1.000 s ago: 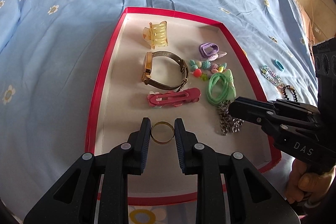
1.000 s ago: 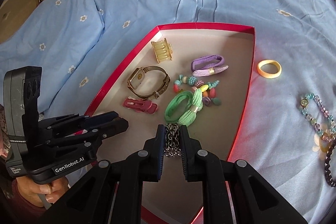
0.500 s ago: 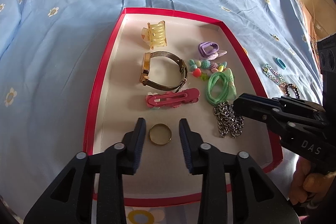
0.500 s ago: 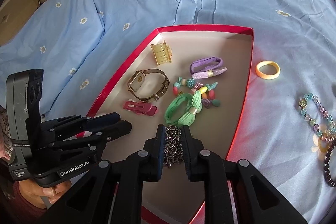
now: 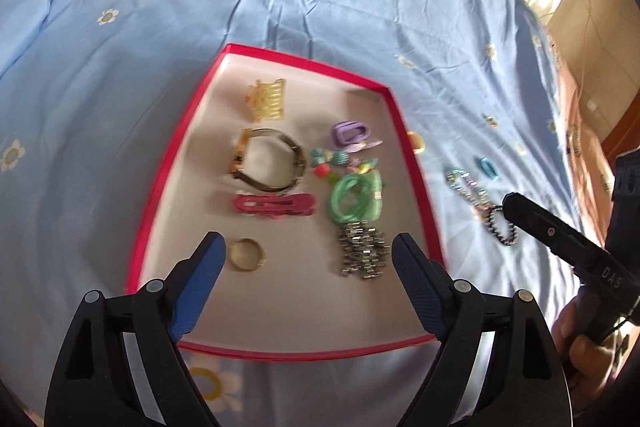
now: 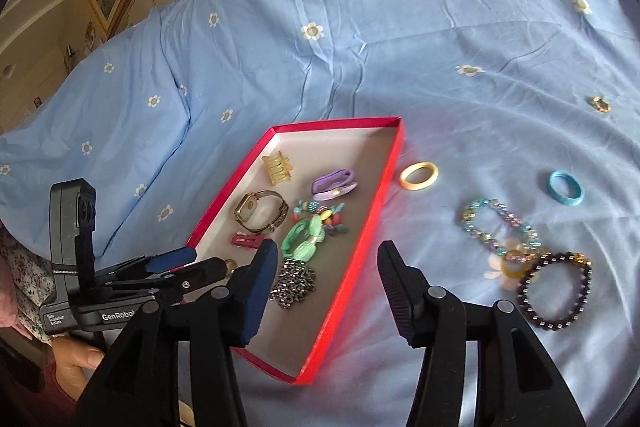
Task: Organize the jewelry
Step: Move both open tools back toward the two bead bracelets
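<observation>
Both your grippers hang wide open and empty over the red tray.

Nearest you, your left gripper has its fingers spread above the gold ring and the metal chain, touching neither. Your right gripper gapes over the red tray rim. Further in lie the pink clip, green band, watch and yellow claw clip. Outside on the blue sheet rest the dark bead bracelet, an orange ring and a blue ring.

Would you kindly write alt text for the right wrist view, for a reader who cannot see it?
The open right gripper hangs over the rim of a red tray holding jewelry, on a blue floral bedsheet. Rings and beaded bracelets lie on the sheet to the right; the left gripper shows at lower left.
</observation>
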Motion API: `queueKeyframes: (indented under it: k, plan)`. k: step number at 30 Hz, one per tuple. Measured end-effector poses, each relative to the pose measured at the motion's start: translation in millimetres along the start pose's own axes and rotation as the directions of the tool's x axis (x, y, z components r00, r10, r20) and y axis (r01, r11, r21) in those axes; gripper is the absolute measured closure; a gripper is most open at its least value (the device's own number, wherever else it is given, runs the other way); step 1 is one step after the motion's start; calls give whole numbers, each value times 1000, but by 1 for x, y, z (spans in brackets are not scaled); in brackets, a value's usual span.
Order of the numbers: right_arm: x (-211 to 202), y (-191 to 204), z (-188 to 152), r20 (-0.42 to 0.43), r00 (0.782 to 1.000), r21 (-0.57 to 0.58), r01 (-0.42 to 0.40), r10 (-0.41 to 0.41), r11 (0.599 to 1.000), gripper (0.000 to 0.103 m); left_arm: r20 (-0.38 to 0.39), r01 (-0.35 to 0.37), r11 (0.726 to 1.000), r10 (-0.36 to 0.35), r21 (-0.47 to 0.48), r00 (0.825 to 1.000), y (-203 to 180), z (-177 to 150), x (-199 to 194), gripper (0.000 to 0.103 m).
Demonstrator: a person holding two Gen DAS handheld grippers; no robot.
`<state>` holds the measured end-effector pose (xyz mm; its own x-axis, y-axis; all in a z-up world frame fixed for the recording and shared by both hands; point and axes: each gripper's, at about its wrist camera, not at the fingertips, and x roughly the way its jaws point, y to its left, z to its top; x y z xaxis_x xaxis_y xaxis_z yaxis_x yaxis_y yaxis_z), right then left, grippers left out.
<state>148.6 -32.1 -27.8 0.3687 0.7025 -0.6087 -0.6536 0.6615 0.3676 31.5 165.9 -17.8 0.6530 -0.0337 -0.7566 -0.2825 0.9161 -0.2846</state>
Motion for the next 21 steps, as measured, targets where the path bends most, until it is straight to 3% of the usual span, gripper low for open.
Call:
queueKeyframes:
  k: [5,11,16,21]
  plan:
    - [-34,-35,-9,53,995,68,84,-88,994,41,33,103,995,-102,-20,994,-25,-7,-1,11]
    - [-67,-74,-20,91,980,149,162,-177,975,40,102,154,988,-154,11,983,-57,-14,-4,10]
    - [-83,-95,-29,102,967,179,213,-234,960,40,105,134,985,-146,112,984,-86,-20,-2,10]
    - [-84,-113,-37,77,960,196,250,-269,948,40,39,60,968,-72,243,997,-114,-16,12,10]
